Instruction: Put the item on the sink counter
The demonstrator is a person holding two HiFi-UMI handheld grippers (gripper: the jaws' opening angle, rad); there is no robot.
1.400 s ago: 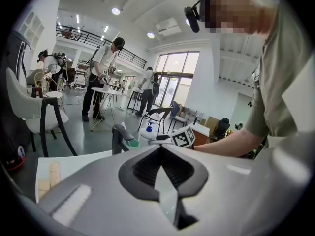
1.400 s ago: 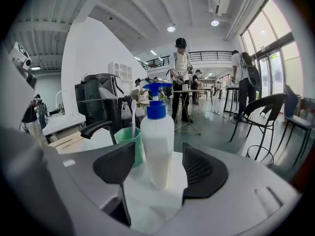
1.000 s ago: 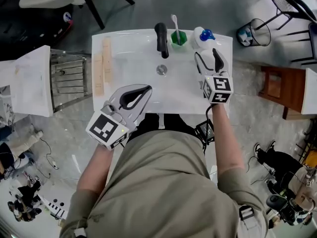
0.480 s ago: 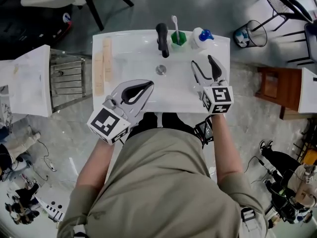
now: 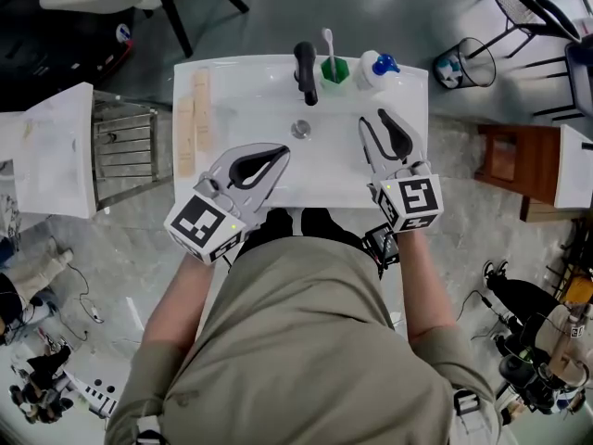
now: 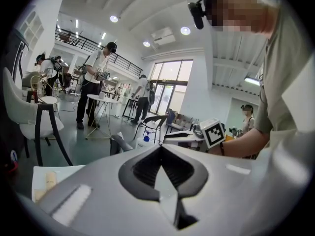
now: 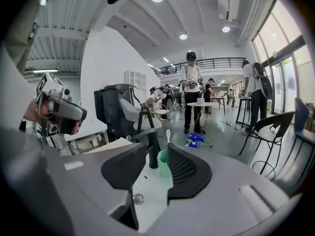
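A white bottle with a blue pump [image 5: 378, 66] stands on the white sink counter [image 5: 412, 91] at the back right corner, next to a green cup holding a toothbrush [image 5: 334, 69]. My right gripper [image 5: 373, 117] hovers over the right side of the basin, short of the bottle and apart from it. Its jaws are closing with nothing between them. In the right gripper view that gripper [image 7: 157, 149] frames the black faucet [image 7: 152, 149] and the green cup [image 7: 162, 163] in its gap. My left gripper [image 5: 280, 152] is shut and empty at the sink's front left.
The black faucet [image 5: 304, 72] stands at the back middle above the drain [image 5: 301, 129]. Wooden strips [image 5: 193, 123] lie on the left counter. A metal rack [image 5: 134, 151] adjoins the sink's left side. A wire bin [image 5: 473, 60] and a wooden stool [image 5: 510, 160] stand to the right.
My right gripper has drawn back from the bottle toward the person and its jaws have narrowed. The left gripper has barely shifted.
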